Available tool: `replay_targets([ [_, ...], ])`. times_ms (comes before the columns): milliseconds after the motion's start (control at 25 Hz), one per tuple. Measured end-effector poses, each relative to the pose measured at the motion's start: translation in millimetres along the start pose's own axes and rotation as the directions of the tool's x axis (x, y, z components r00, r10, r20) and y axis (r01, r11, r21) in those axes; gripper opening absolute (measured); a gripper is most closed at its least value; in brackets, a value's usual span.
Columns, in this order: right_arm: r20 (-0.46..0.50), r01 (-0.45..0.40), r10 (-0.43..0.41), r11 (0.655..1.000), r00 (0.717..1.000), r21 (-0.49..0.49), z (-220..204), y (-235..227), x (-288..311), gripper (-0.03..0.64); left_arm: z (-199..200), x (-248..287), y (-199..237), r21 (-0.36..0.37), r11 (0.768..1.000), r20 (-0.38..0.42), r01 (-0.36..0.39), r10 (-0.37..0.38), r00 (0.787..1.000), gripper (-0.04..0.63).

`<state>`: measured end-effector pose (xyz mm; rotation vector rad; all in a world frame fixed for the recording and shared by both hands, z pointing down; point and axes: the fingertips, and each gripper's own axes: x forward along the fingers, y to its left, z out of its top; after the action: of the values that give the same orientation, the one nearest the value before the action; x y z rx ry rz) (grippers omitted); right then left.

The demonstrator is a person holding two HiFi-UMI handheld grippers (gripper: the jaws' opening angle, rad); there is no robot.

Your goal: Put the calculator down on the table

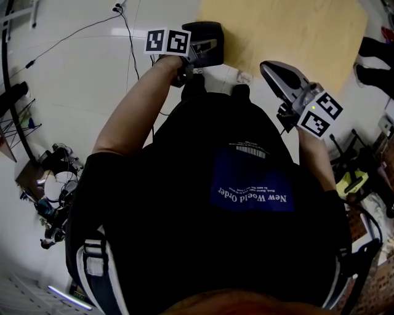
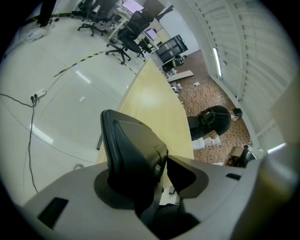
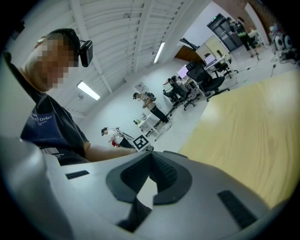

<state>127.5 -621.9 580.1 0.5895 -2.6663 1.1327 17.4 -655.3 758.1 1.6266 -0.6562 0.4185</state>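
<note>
The calculator (image 1: 207, 35) is a black slab held on edge over the near corner of the light wooden table (image 1: 295, 31). My left gripper (image 1: 198, 53) is shut on it. In the left gripper view the calculator (image 2: 131, 145) fills the gap, seated in the left pad, its right edge meeting the right pad (image 2: 182, 176). Whether it rests on the table (image 2: 154, 108) is hidden. My right gripper (image 1: 266, 66) hangs at the right near the table's edge, jaws shut and empty. Its ribbed pads (image 3: 161, 171) meet at the tip, with the table (image 3: 248, 131) beyond.
A cable and power strip (image 1: 117, 7) lie on the white floor at the left, with floor clutter (image 1: 52, 178) nearer. Office chairs (image 2: 126, 40) stand past the table's far end. A person in black (image 2: 213, 122) crouches on the patterned floor to the right.
</note>
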Motion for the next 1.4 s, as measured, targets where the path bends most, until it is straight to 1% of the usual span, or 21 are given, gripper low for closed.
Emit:
replay_targets([
  [120,0.01,-0.005,0.005,1.0,1.0,-0.003,2,-1,2,-0.014,3,0,9,0.023,0.997,-0.024,-0.067,0.068,0.997,0.216],
  [200,0.017,-0.004,0.004,1.0,1.0,-0.008,6,-1,0,-0.014,4,0,9,0.042,0.994,-0.038,-0.101,0.103,0.994,0.249],
  [400,0.036,0.0,0.0,1.0,0.999,-0.013,13,7,-6,-0.014,2,1,5,0.09,0.983,-0.081,-0.159,0.166,0.983,0.335],
  [440,0.04,0.0,0.0,1.0,0.999,-0.015,14,8,-7,-0.014,3,2,6,0.089,0.983,-0.083,-0.159,0.167,0.983,0.349],
  [520,0.049,0.0,0.001,1.0,0.999,-0.016,16,7,-8,-0.014,5,1,6,0.068,0.988,-0.075,-0.142,0.147,0.986,0.354],
  [640,0.06,0.0,0.001,1.0,0.998,-0.017,17,6,-15,-0.014,10,-1,2,0.01,0.998,-0.066,-0.069,0.069,0.995,0.354],
  [680,0.063,0.001,0.0,1.0,0.998,-0.017,17,6,-18,-0.014,10,-2,-1,0.003,0.999,-0.069,-0.048,0.048,0.997,0.354],
  [760,0.069,0.002,-0.001,1.0,0.998,-0.019,17,6,-25,-0.014,10,-3,-7,0.017,0.999,-0.076,-0.033,0.034,0.997,0.354],
  [840,0.075,0.002,0.0,1.0,0.997,-0.022,17,7,-33,-0.014,10,-4,-12,0.039,0.998,-0.08,-0.038,0.041,0.996,0.354],
  [920,0.079,-0.001,0.003,1.0,0.997,-0.025,17,8,-36,-0.014,11,-7,-14,0.046,0.998,-0.081,-0.041,0.045,0.996,0.354],
  [1000,0.08,-0.002,0.004,1.0,0.997,-0.028,20,9,-33,-0.014,13,-13,-10,0.053,0.997,-0.085,-0.047,0.052,0.995,0.354],
  [1080,0.082,-0.001,0.003,1.0,0.997,-0.03,23,9,-26,-0.014,17,-19,0,0.084,0.994,-0.094,-0.065,0.073,0.993,0.354],
  [1200,0.083,0.002,0.001,0.999,0.997,-0.033,25,8,-21,-0.014,19,-20,19,0.166,0.977,-0.098,-0.136,0.154,0.983,0.354],
  [1320,0.083,0.003,0.0,0.999,0.997,-0.038,25,15,-24,-0.014,20,-19,37,0.229,0.942,-0.056,-0.244,0.264,0.963,0.354],
  [1400,0.08,0.003,0.0,0.999,0.997,-0.039,25,17,-26,-0.014,21,-18,42,0.257,0.922,-0.031,-0.289,0.307,0.951,0.354],
])
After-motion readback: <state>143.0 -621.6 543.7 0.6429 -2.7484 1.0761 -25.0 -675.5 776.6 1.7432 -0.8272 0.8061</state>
